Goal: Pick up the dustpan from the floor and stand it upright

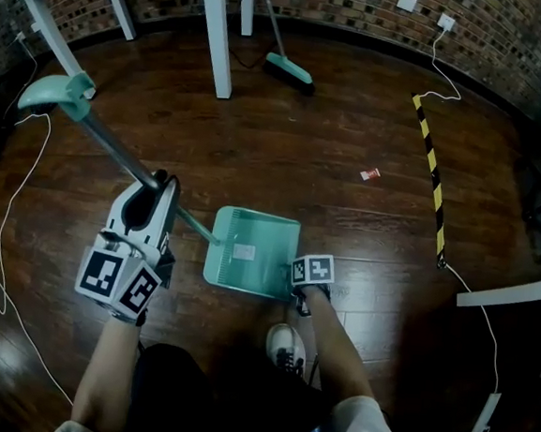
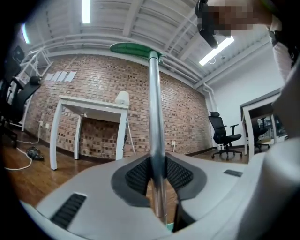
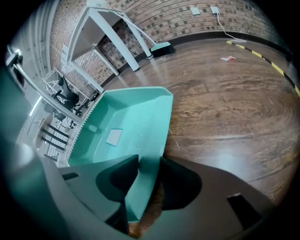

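Head view looks down on a dark wooden floor (image 1: 287, 137) ringed by a brick wall (image 1: 345, 10), with white table legs (image 1: 218, 46), a broom (image 1: 288, 69) and striped tape (image 1: 431, 173). The teal dustpan (image 1: 249, 251) is down at the floor, its handle (image 1: 108, 140) slanting up and leftward. Left tongs (image 2: 156, 164) clench that handle. Right tongs (image 3: 146, 161) straddle the pan's side wall, released.
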Motion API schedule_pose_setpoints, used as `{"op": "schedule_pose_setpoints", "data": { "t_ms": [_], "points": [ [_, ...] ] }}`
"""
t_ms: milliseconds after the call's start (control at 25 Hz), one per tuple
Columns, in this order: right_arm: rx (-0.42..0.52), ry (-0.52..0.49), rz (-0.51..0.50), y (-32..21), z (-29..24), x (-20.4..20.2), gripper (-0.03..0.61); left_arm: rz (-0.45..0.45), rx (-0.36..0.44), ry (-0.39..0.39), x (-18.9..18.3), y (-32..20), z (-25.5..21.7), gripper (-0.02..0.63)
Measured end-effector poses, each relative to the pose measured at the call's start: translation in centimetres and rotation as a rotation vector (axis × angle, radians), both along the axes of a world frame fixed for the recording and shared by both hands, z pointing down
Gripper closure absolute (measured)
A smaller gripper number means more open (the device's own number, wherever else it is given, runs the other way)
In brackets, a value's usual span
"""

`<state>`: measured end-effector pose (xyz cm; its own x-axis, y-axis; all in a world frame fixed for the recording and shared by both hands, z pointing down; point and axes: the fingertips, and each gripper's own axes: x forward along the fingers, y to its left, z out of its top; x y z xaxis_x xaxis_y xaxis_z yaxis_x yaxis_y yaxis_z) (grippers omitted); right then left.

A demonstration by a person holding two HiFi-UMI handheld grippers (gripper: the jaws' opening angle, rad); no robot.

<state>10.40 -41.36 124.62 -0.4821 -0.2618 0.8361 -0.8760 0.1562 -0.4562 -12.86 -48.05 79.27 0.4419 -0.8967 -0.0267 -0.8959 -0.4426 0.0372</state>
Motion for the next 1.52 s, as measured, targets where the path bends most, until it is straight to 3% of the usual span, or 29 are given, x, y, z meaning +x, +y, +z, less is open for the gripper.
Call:
{"op": "schedule_pose_setpoints", "data": {
  "t_ms": [120, 200, 440, 560, 640, 760, 880, 1040, 1160, 1320, 1520],
  "points": [
    [0.010, 0.015, 0.040, 0.3, 0.0, 0.1, 0.430, -0.023, -0.006, -0.007, -0.9, 0.1, 0.1, 0.519],
    [0.033, 0.042, 0.059, 0.5, -0.2, 0.8, 0.407, -0.011, 0.007, -0.015, -1.5, 0.6, -0.3, 0.481],
    [0.107, 0.131, -0.020, 1.2, -2.9, 3.9, 0.423, 0.039, 0.037, -0.073, -3.1, 2.8, -0.7, 0.440],
    [0.195, 0.158, 0.048, 0.5, -7.6, 6.6, 0.573, 0.024, 0.029, -0.064, -4.5, 4.4, -0.9, 0.459],
    [0.258, 0.166, 0.106, 0.3, -12.4, 8.2, 0.597, 0.000, 0.001, -0.027, -5.5, 5.4, -2.0, 0.494],
    [0.377, 0.166, 0.152, 0.3, -22.5, 10.1, 0.598, -0.038, -0.064, 0.009, -5.9, 6.9, -5.3, 0.621],
    [0.529, 0.209, 0.156, 0.9, -35.2, 11.6, 0.598, -0.019, -0.107, 0.000, -5.5, 8.2, -11.5, 0.624],
    [0.768, 0.271, 0.083, 1.6, -54.2, 11.7, 0.598, -0.009, -0.136, 0.015, -6.0, 8.3, -21.9, 0.623],
    [0.949, 0.262, 0.001, 2.5, -68.9, 9.6, 0.598, -0.005, -0.110, -0.003, -5.4, 8.2, -30.7, 0.620],
    [1.135, 0.213, -0.014, 3.3, -86.1, 7.0, 0.598, 0.031, -0.033, -0.081, -3.9, 9.2, -42.1, 0.620],
    [1.207, 0.082, 0.036, 7.0, -101.8, 5.0, 0.597, 0.052, 0.040, -0.139, -3.9, 13.6, -53.8, 0.620]
  ]
}}
